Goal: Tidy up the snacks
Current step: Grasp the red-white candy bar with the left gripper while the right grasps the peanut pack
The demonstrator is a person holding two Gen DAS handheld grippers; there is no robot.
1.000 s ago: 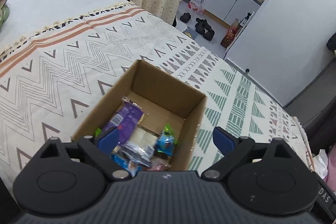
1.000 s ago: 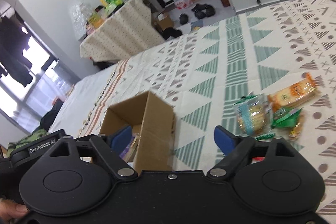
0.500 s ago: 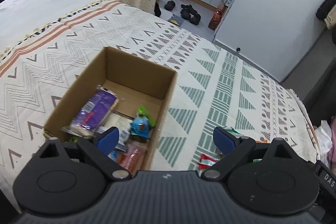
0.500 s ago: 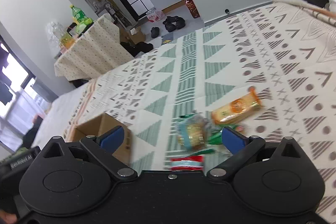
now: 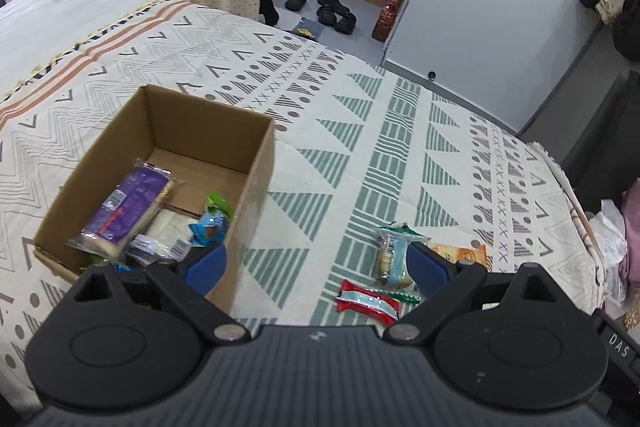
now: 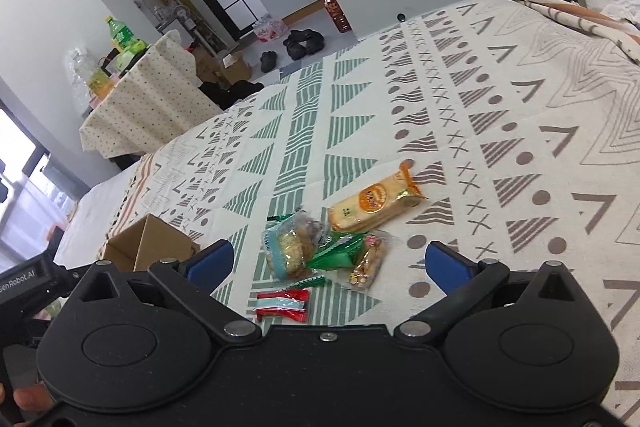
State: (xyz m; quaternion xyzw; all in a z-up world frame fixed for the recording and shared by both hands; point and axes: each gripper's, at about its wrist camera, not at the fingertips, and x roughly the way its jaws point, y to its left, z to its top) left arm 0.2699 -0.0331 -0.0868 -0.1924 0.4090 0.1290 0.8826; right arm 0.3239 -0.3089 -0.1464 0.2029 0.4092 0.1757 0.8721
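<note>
The right gripper [image 6: 327, 263], jaws just spread wide and empty, has swung from the cardboard box [image 5: 168, 163] to 5 loose snacks [image 6: 340, 243] mid-bedspread; the left gripper [image 5: 316, 267] hangs spread, empty.

Bare bedspread [image 6: 500, 155] lay open at right and top of the right-wrist frame. Snacks [image 6: 320, 251] crowded lower centre. The box [image 6: 148, 247] blocked lower left.

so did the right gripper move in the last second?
Yes. The right gripper swung from over the cardboard box toward the loose snacks; the orange pack now lies ahead between its jaws, which have just been opening with nothing gripped.
</note>
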